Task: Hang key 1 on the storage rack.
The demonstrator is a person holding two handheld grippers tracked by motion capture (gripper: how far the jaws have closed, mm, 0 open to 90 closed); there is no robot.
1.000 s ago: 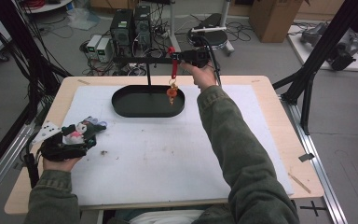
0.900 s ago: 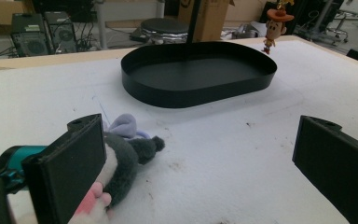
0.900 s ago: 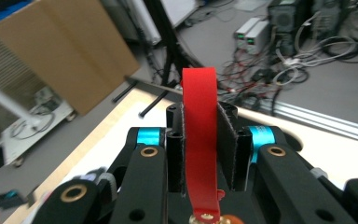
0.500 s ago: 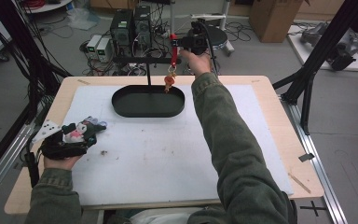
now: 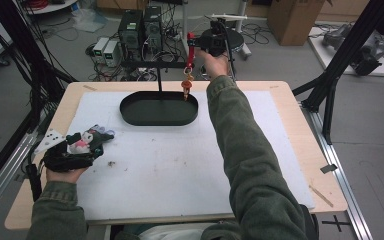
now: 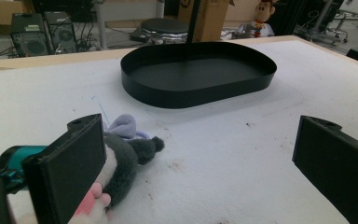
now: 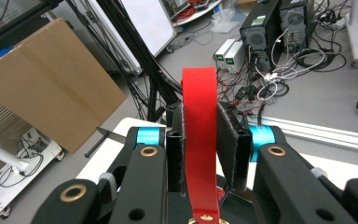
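We grip the red strap (image 7: 199, 135), charm (image 5: 185, 86) dangling at the tray's (image 5: 130, 112) twelve o'clock; next, hook it on the stand (image 5: 159, 75); left fingers (image 6: 70, 168) open.

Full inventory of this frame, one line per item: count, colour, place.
red strap: 1, red with brass ring, clamped in right gripper, dangling above tray's far rim
charm: 1, orange-red, hanging under strap
black tray: 1, oval, far centre of mat
stand post: 1, black, rising from tray
plush toy: 1, grey, lilac and pink, near-left on mat
white mat: 1, covering wooden table
left gripper: 1, black, open, beside toy
right gripper: 1, black, shut on strap
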